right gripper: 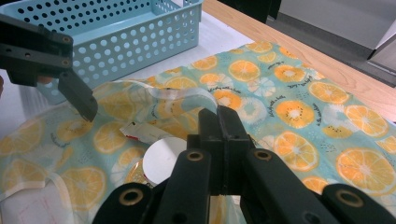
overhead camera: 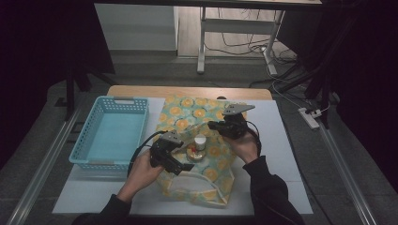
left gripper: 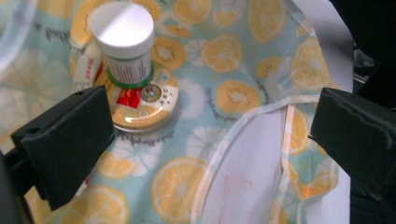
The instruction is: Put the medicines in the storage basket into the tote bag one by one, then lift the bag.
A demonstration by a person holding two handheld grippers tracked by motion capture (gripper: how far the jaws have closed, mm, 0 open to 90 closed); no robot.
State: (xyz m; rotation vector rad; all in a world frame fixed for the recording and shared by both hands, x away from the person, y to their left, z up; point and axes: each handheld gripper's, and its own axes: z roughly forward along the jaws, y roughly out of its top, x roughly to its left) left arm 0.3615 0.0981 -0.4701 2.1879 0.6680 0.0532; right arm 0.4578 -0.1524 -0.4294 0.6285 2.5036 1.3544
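A tote bag (overhead camera: 187, 110) printed with orange slices lies flat on the white mat. A white-capped bottle (overhead camera: 200, 141) stands on a round clear-lidded tin (overhead camera: 192, 153) on the bag's middle, with a small tube (left gripper: 84, 70) beside them. My left gripper (overhead camera: 180, 161) is open low over the bag (left gripper: 224, 51), the bottle (left gripper: 122, 37) and tin (left gripper: 144, 105) just ahead of its left jaw. My right gripper (overhead camera: 216, 125) is shut, apparently pinching the bag's rim (right gripper: 187, 95), with the bottle's cap (right gripper: 163, 158) just left of it.
A light blue perforated basket (overhead camera: 123, 99) stands empty at the left, seen close behind the bag (right gripper: 299, 112) as basket wall (right gripper: 140, 37). The bag's cream handle (overhead camera: 206, 180) loops toward the near edge. The white mat (overhead camera: 281, 154) is bare at the right.
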